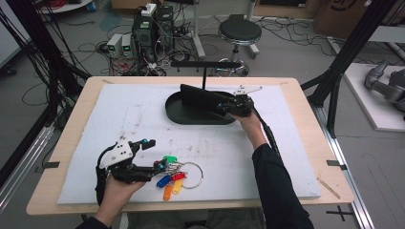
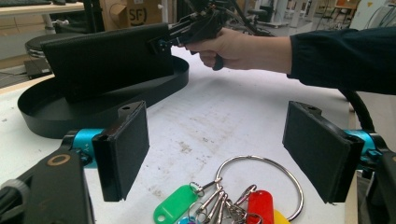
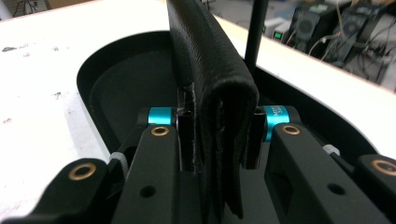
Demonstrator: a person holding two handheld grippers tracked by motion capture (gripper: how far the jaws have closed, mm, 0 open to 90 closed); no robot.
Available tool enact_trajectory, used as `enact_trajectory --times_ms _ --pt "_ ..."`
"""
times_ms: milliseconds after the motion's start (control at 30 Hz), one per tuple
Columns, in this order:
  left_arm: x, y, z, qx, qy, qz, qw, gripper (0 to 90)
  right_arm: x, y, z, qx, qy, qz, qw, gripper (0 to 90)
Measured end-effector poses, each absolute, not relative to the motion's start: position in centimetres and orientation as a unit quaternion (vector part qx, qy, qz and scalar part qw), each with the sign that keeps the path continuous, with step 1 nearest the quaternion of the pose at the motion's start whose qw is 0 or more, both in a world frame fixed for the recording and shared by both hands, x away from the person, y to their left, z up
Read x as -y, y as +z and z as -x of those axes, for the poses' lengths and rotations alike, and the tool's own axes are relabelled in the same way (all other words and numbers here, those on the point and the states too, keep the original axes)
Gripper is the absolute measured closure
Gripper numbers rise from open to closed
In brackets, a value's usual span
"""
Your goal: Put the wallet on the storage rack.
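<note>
Even, diffuse light from overhead fills the room, bright and without hard shadows. The white mat on the desk reads pale and slightly washed out; the black tray shows little surface detail. All pictures are soft and low in resolution. In the right gripper view the folded black wallet is sharp up close, while the background equipment blurs. The key ring gleams faintly.
</note>
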State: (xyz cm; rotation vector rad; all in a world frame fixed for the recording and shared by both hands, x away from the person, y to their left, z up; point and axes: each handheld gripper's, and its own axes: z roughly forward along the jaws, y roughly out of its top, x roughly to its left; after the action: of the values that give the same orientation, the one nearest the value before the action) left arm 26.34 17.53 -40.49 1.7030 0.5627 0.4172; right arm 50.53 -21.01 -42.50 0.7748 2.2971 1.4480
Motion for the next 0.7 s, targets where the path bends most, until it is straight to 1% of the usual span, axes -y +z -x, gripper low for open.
enact_trajectory --times_ms 200,333,700 --pt "-17.5 -40.5 -26.4 -0.244 0.179 -0.736 0.606 22.7 21.2 -42.7 -50.6 -0.812 0.485 -0.285 0.156 71.9" --pt "-17.5 -40.6 -26.4 -0.246 0.177 -0.737 0.604 22.7 21.5 -43.0 -50.8 -0.809 0.480 -0.306 0.147 69.4" --pt "-17.5 -40.7 -26.5 -0.246 0.176 -0.741 0.600 23.1 22.3 -41.2 -49.8 -0.793 0.453 -0.350 0.209 41.8"
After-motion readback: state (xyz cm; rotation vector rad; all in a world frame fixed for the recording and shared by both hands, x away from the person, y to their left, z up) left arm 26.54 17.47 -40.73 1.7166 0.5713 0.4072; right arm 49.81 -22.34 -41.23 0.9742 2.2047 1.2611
